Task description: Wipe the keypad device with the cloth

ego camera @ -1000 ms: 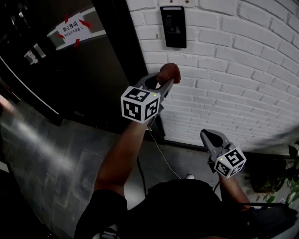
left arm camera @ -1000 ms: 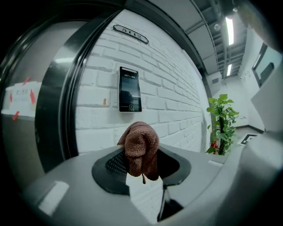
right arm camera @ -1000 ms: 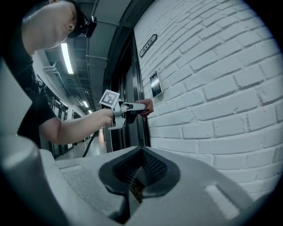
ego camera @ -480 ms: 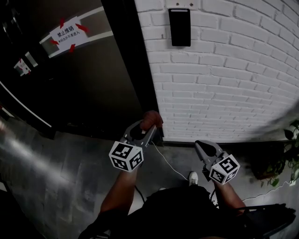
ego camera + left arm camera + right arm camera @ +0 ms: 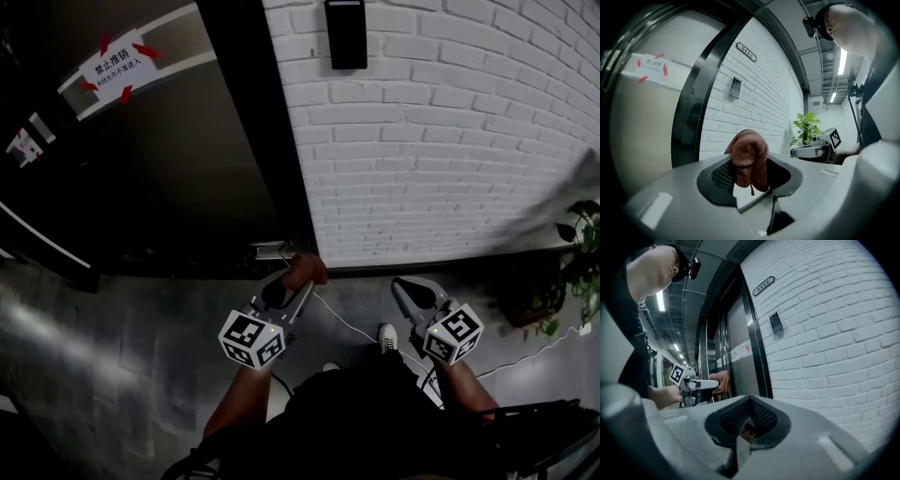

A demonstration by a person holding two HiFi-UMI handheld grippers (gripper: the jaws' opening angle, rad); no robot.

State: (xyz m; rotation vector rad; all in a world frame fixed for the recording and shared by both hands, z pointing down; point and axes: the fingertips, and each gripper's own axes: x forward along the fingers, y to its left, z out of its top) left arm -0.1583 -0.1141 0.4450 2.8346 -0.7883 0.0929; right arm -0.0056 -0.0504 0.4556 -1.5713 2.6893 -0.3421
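The black keypad device (image 5: pixel 347 33) is fixed high on the white brick wall, well above both grippers. It also shows in the left gripper view as the keypad (image 5: pixel 735 87) and in the right gripper view as the keypad (image 5: pixel 776 323). My left gripper (image 5: pixel 302 277) is held low near the foot of the wall, shut on a reddish-brown cloth (image 5: pixel 305 270). The cloth (image 5: pixel 750 159) bulges out between the jaws. My right gripper (image 5: pixel 401 284) is beside it at the same height, shut and with nothing in it. From the right gripper view, the cloth (image 5: pixel 721 380) shows at the left.
A dark door with a black frame (image 5: pixel 253 141) stands left of the wall, with a white paper notice (image 5: pixel 117 64) taped on it. A potted plant (image 5: pixel 577 253) is at the right. A white cable (image 5: pixel 347 328) runs across the grey floor.
Both grippers have come down from the wall. The left one, with the cloth, dropped from just below the keypad to waist height; the right one stayed low.
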